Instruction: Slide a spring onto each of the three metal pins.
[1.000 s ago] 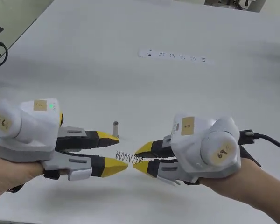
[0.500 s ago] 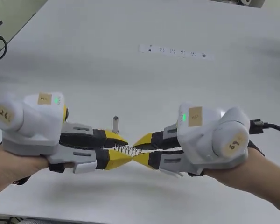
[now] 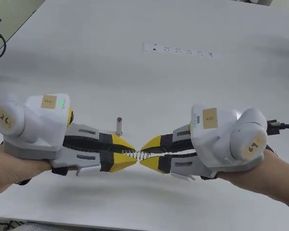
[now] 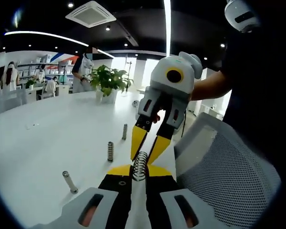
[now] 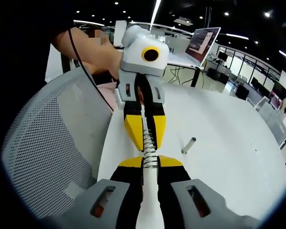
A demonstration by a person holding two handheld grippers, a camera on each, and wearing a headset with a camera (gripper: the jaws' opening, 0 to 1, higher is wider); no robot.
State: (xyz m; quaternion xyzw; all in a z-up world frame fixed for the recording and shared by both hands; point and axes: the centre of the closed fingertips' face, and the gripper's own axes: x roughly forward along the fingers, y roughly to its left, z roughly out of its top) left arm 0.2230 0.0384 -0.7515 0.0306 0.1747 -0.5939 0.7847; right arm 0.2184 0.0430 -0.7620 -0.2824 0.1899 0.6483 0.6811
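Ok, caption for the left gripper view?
Left gripper and right gripper clamp one spring; two sprung pins, one bare pin beyond.

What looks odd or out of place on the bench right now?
Only the spring: both the left gripper and right gripper pinch it, midair, beside the bare pin. Nothing looks damaged.

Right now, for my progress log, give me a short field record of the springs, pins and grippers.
held spring: spans the gap between both grippers' tips
left gripper: shut on one end
right gripper: shut on the other end
bare pin: upright, just beyond the tips
sprung pins: two, upright, seen in the left gripper view
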